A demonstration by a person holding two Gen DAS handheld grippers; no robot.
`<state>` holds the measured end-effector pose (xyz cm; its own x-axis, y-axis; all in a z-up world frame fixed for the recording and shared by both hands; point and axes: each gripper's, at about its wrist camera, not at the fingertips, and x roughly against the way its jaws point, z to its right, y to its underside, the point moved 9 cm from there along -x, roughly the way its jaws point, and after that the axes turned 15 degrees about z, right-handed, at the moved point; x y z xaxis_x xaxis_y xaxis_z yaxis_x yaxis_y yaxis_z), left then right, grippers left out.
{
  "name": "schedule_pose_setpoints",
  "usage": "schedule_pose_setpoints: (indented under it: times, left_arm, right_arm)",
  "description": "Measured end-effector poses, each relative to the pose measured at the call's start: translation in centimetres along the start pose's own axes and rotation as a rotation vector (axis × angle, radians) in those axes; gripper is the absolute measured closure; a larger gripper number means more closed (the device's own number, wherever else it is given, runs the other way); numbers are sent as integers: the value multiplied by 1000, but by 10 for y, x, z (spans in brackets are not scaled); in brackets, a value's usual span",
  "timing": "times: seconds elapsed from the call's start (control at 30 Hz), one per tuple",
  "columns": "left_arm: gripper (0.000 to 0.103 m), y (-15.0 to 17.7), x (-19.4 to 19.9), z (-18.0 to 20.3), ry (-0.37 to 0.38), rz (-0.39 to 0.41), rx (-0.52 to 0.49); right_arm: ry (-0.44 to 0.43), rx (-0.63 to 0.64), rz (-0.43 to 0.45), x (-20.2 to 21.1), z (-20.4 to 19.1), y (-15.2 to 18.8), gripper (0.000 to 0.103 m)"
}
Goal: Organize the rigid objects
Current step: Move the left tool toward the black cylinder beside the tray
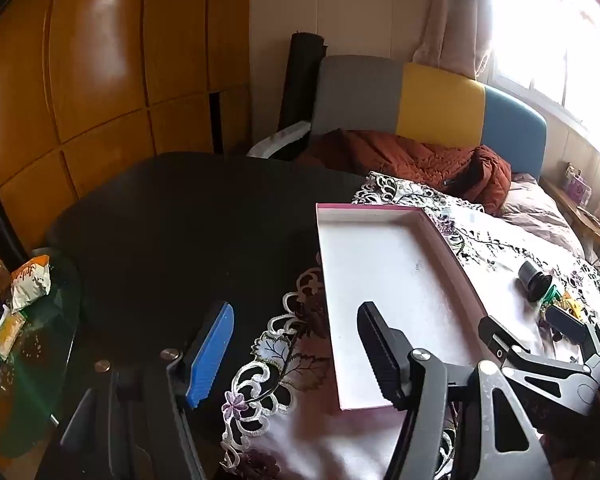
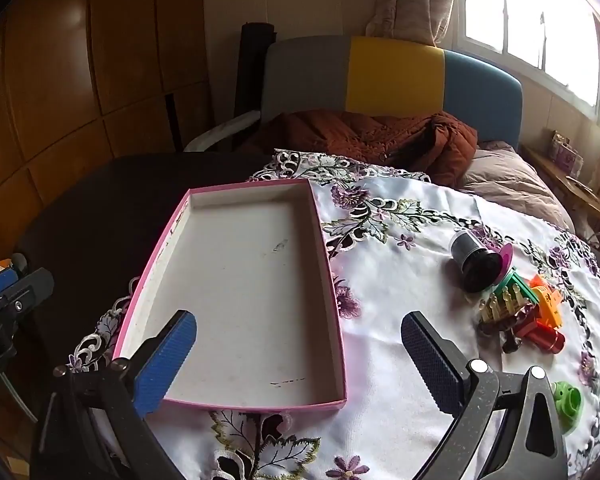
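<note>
Pink-rimmed and white inside, a shallow rectangular cardboard box (image 2: pixel 244 280) lies empty across the middle of your right wrist view, resting on a white embroidered tablecloth with purple flowers (image 2: pixel 400 280) that covers part of a dark round table (image 2: pixel 100 200). Your right gripper (image 2: pixel 298 350) fills the bottom of that frame with its blue-padded fingers spread wide and nothing between them; one finger sits over the box's near left corner, the other over bare cloth. At the right of the frame, well apart from the box, the small objects wait in a loose cluster: a black cylinder with a silver end (image 2: pixel 474 258) lying on its side, a pink disc (image 2: pixel 506 258) touching it, a green and brown comb-like piece (image 2: pixel 508 298), an orange plastic piece (image 2: pixel 548 300) and a small red cylinder (image 2: pixel 540 338). A lime green plastic part (image 2: pixel 566 402) lies alone at the lower right. In your left wrist view, your left gripper (image 1: pixel 296 354) is also released and holds nothing, its fingers straddling the box's left edge at the bottom centre. Your right gripper shows at that frame's lower right edge. Behind the table, in the upper centre, stands a grey, yellow and blue headboard (image 2: pixel 392 76) with a rust-brown quilted jacket (image 2: pixel 380 136) below it.
</note>
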<state>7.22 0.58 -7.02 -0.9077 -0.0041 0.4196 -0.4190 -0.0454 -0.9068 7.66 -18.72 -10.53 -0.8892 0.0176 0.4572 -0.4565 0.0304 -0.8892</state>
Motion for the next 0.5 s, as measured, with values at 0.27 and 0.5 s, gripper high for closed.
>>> schedule_pose_setpoints:
  times: [0.27, 0.5]
  left_arm:
    - [38, 6, -8, 7, 2, -22, -22]
    - [38, 12, -13, 8, 12, -43, -23]
  right_arm:
    - [3, 14, 4, -3, 3, 0, 0]
    - [4, 32, 11, -3, 6, -4, 0]
